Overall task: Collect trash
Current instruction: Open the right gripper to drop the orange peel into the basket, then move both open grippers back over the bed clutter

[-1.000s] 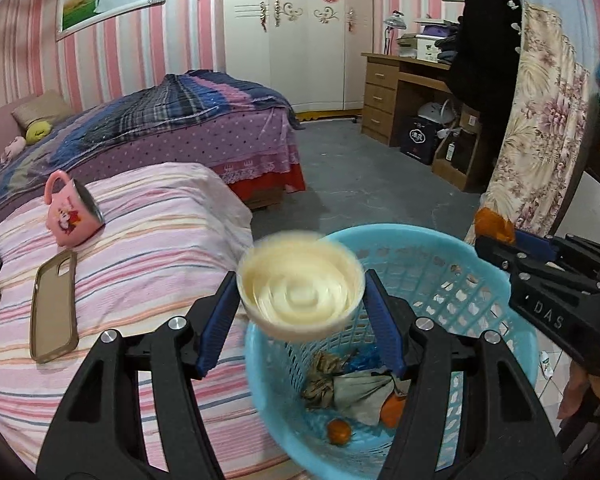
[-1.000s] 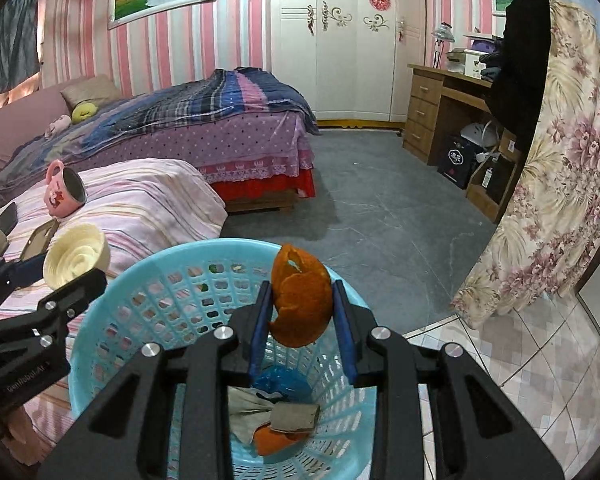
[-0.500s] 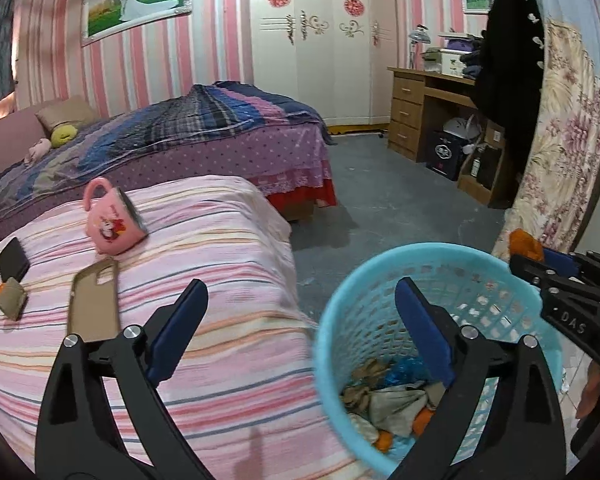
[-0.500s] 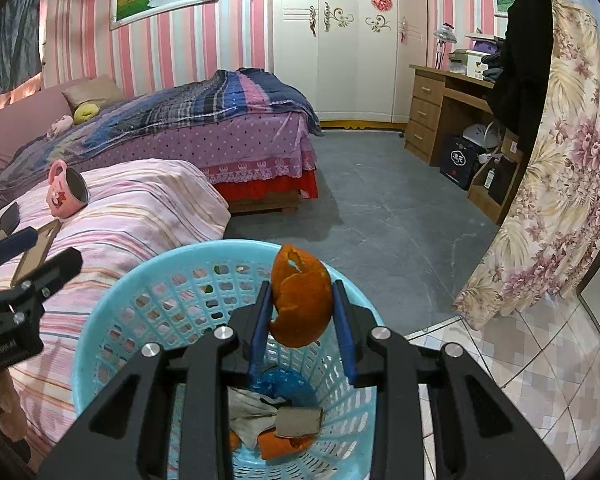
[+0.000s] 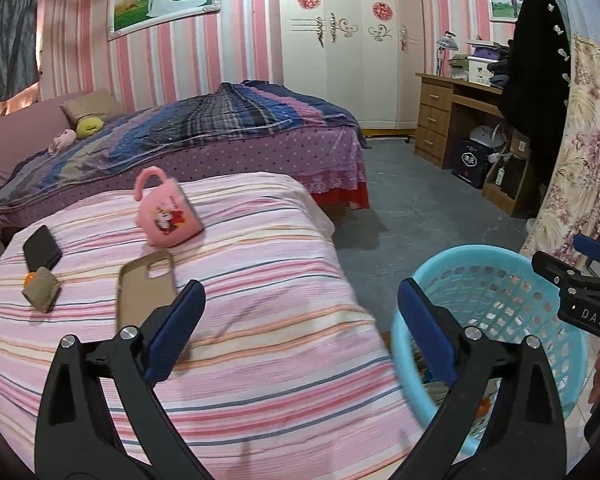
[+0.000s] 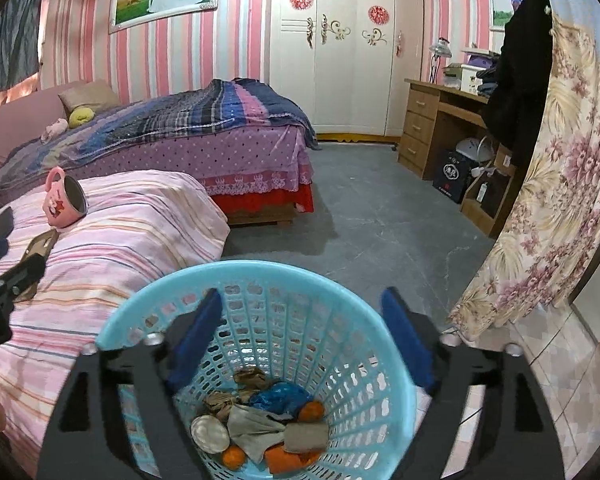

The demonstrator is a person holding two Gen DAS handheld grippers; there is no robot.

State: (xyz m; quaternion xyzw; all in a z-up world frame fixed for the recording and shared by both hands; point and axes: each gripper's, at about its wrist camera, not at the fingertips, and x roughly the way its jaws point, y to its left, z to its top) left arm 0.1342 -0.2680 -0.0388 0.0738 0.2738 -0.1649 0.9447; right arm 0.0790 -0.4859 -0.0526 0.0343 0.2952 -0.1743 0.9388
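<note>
Left gripper (image 5: 300, 320): blue-padded fingers spread wide, nothing between them; held above the near edge of the pink striped bedspread (image 5: 236, 280).
Right gripper (image 6: 302, 328): blue-padded fingers spread wide, nothing between them; poised over the mouth of the basket.
Basket: light blue perforated plastic wastebasket (image 6: 256, 276), standing on the floor just beside the striped bed.
Basket contents: orange peel pieces (image 6: 288, 458), a cream round paper cup (image 6: 209, 434), crumpled grey-brown paper (image 6: 252, 428), a blue wrapper (image 6: 278, 396), all lying at the bottom.
On the bedspread: pink cartoon-print mug (image 5: 166, 210) lying on its side; tan phone case (image 5: 146, 284) face down beside it; black phone (image 5: 42, 246); small folded olive-brown packet (image 5: 42, 290) touching a bit of orange peel (image 5: 29, 278).
Beyond: purple dotted bed with plaid blanket (image 5: 220, 120), white wardrobe (image 5: 340, 40), wooden desk (image 5: 456, 116), floral curtain (image 6: 548, 200).
</note>
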